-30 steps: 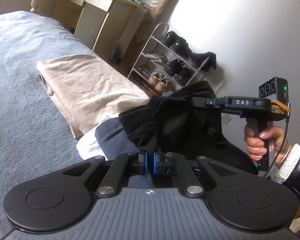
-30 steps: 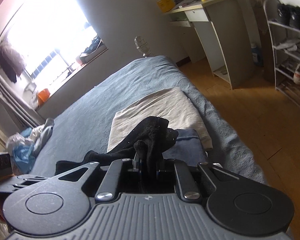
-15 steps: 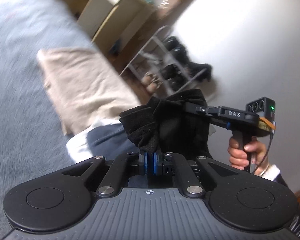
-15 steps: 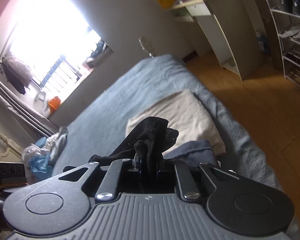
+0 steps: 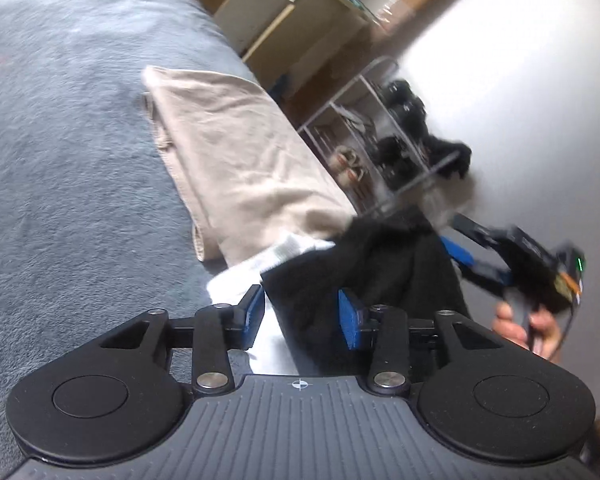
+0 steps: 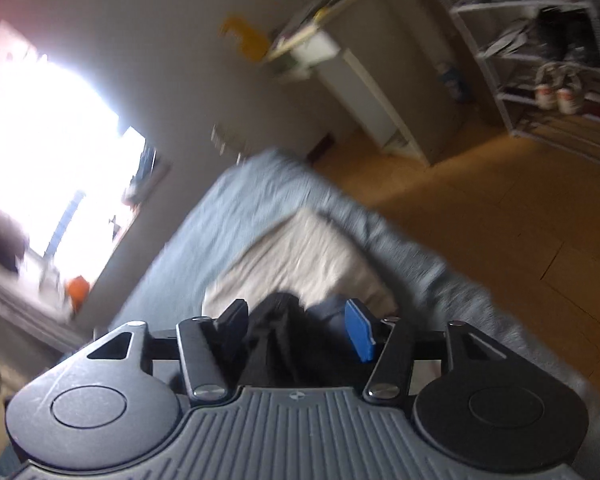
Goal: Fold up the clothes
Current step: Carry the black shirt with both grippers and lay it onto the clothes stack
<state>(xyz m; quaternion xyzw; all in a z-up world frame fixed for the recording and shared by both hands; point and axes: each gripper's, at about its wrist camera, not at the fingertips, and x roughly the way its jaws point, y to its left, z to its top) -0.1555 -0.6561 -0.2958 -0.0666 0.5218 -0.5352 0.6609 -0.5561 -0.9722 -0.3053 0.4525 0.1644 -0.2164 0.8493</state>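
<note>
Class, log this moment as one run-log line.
left tool: open | right tool: open | black fabric garment: released onto pile | folded beige cloth: flat on grey bed blanket

A crumpled black garment (image 5: 364, 276) lay on the white-and-navy folded pile (image 5: 256, 268), beside the flat, folded beige one (image 5: 236, 160).

We see a bed (image 5: 60, 168) covered in a grey-blue fleecy blanket (image 6: 236, 216). A beige folded cloth (image 5: 240, 160) lies flat on it near the edge. Just beside that, toward us, a white garment (image 5: 252, 276) rests on the blanket, and a black garment (image 5: 364, 272) lies on top of the white one, partly over the bed's edge.
</note>
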